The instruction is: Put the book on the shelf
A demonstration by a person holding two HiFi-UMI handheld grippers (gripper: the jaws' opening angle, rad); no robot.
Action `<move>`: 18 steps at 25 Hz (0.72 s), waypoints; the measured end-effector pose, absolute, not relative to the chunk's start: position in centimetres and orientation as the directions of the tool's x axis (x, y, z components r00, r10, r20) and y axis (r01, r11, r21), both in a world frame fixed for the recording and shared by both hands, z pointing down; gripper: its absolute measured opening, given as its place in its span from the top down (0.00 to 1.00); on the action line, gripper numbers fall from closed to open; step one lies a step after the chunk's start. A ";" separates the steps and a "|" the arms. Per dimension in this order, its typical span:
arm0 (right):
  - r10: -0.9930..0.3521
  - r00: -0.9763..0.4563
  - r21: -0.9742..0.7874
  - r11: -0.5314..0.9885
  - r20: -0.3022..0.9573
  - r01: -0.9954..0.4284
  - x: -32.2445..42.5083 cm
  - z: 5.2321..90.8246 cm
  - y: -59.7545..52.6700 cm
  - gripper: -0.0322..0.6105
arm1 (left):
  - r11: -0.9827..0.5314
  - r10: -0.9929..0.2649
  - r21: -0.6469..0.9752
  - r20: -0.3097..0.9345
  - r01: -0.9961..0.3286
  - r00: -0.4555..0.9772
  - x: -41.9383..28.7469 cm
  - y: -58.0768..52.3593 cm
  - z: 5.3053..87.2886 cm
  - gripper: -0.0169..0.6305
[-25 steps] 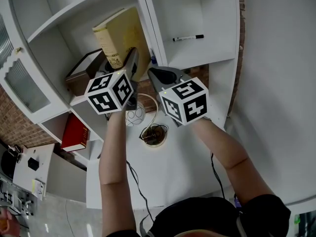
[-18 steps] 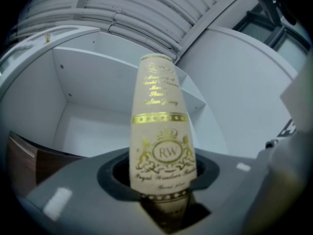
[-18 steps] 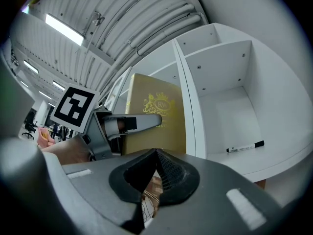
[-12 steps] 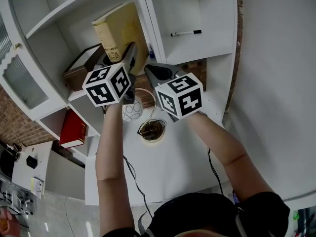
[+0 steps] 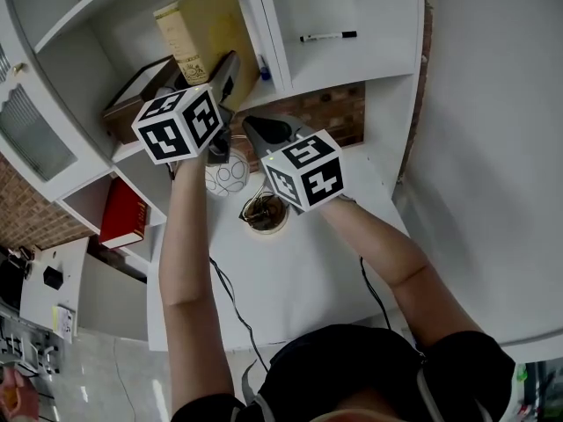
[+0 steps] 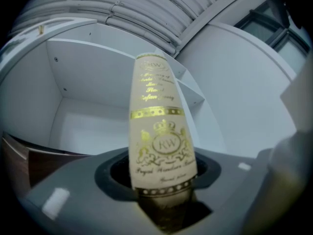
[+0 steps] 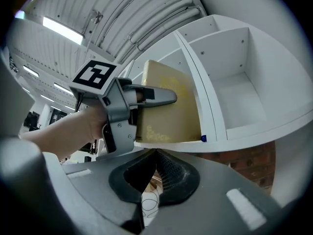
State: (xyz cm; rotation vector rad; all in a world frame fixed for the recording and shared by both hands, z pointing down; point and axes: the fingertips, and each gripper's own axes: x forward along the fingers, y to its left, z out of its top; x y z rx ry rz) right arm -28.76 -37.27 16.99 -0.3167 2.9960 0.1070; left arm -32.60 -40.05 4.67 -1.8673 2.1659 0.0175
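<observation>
Left tongs (image 6: 164,199) wider — book (image 6: 159,131) between

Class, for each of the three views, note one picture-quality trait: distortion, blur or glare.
Head view: sharp and evenly lit, the shelf edges only slightly bowed. Left gripper view: strong fisheye with dark corners; the book looms soft, its gold print glinting. Right gripper view: fisheye curves the shelf, and the ceiling light blows out white.

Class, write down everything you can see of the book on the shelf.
The book is a thick hardback with a cream spine that carries a gold crest and lettering, and a plain tan cover. It stands on end in a compartment of the white shelf, beside a divider. Its spine sits between the jaws of the left gripper, which have just been opening.
</observation>
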 end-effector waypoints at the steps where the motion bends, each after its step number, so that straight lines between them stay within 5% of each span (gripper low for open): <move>1: -0.200 -0.972 0.056 0.977 -0.127 -0.208 -28.9 17.6 -37.0 0.95 | 0.160 -0.969 -0.174 -0.215 -0.972 -0.121 -32.6 -40.1 4.8 0.60; 18: -0.159 -0.983 0.018 0.987 -0.087 -0.161 -30.2 21.7 -34.9 0.95 | 0.122 -0.971 -0.247 -0.230 -0.961 -0.064 -31.8 -38.5 5.7 0.44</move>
